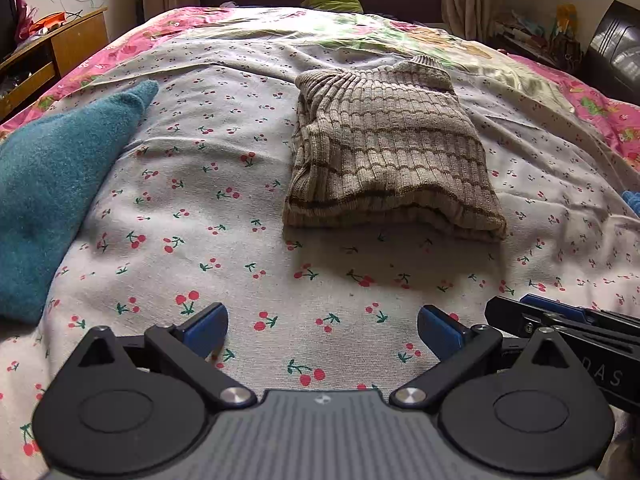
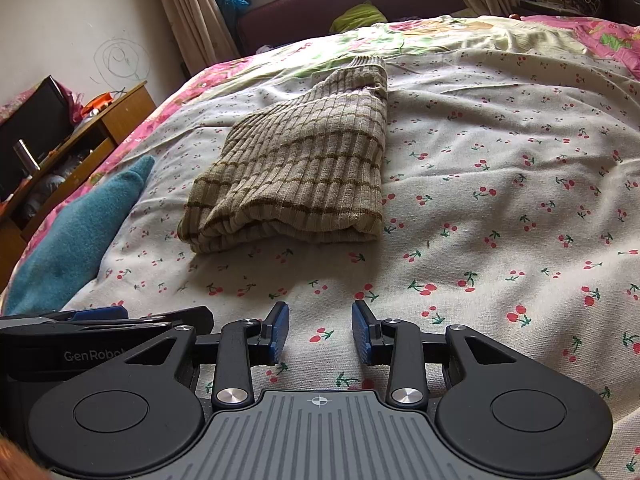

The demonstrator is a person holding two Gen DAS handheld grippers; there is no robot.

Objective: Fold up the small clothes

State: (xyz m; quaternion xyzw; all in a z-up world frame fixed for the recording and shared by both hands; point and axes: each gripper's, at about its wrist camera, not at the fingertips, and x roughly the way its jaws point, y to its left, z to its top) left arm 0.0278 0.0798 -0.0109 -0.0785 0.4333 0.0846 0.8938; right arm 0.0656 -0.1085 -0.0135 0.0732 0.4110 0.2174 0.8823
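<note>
- Since the sweater point(image 1: 392, 152) is soft, light ribbed knit, pinch its folded near edge; it will sag
- left claw point(image 1: 322, 330) and right claw point(image 2: 320, 330) gape, empty

- Left tool point(image 1: 322, 330): jaws spread wide with nothing between the blue pads point(image 1: 208, 328), angled downward.
- Right tool point(image 2: 320, 332): jaws parted and empty, tilted downward, just beside the left tool.
</note>
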